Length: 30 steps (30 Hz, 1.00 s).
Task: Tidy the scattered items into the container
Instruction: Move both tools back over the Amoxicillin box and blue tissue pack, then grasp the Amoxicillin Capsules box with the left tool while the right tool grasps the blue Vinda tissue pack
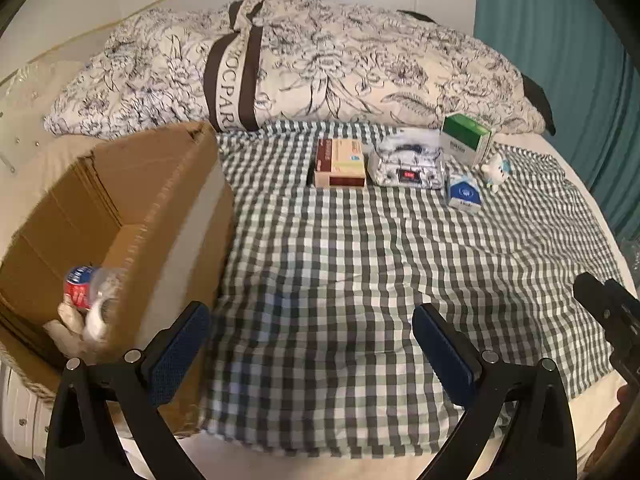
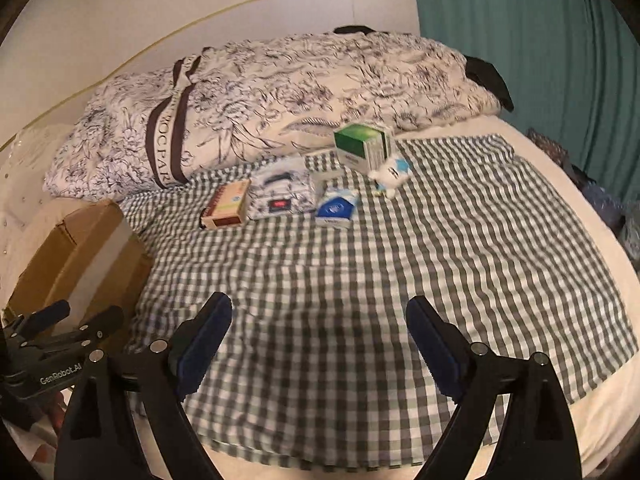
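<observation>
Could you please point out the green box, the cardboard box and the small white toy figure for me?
green box (image 2: 362, 146), right wrist view, on its green front face.
cardboard box (image 1: 160, 200), left wrist view, on its inner wall.
small white toy figure (image 1: 495, 172), left wrist view, on its body.

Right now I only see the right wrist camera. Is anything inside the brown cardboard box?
Observer: Yes. The left wrist view looks into the cardboard box, and a blurry red-and-blue item lies near its bottom.
Operator: Is it all alone in there?
Observer: No. Some white things lie beside it, too blurred to name.
Operator: Is the left gripper carrying anything?
Observer: No. The left gripper is open, with only the checked cloth showing between its fingers.
</observation>
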Each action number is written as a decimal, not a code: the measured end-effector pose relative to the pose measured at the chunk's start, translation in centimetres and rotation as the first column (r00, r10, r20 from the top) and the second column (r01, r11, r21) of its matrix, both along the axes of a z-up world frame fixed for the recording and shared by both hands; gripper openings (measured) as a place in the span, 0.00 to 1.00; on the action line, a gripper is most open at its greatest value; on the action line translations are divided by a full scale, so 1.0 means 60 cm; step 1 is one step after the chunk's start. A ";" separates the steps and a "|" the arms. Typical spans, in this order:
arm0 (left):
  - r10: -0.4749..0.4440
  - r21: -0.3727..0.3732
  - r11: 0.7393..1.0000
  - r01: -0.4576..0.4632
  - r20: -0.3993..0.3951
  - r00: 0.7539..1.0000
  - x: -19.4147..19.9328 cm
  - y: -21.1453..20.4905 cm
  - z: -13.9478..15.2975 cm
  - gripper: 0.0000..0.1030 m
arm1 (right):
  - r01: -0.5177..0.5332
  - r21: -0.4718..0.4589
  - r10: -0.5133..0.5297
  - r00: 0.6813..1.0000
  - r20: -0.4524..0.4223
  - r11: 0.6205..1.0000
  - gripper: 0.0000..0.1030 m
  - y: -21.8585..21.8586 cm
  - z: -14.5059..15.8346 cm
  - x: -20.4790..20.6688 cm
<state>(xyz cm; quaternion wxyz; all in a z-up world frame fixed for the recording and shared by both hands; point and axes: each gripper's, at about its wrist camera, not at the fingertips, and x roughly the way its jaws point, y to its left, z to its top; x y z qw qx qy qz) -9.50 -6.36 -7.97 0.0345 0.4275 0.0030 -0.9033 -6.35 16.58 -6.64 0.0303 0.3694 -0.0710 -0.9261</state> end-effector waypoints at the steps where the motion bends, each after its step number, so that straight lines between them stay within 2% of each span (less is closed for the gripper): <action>1: 0.004 0.003 1.000 -0.004 0.006 1.000 -0.006 0.003 -0.007 1.00 | 0.002 -0.001 -0.002 1.000 0.004 1.000 0.87 0.005 -0.006 -0.002; 11: 0.041 0.047 0.998 -0.042 0.025 0.999 -0.094 0.008 -0.057 1.00 | -0.006 0.049 0.004 1.000 0.031 0.999 0.87 0.016 -0.051 -0.068; 21: 0.082 0.089 0.993 -0.083 0.021 0.996 -0.222 0.001 -0.099 1.00 | -0.029 0.087 0.022 0.996 0.081 0.996 0.87 0.009 -0.099 -0.190; 30: 0.102 0.110 0.988 -0.105 0.031 0.994 -0.311 -0.010 -0.138 1.00 | -0.013 0.108 0.000 0.994 0.113 0.994 0.87 -0.005 -0.135 -0.295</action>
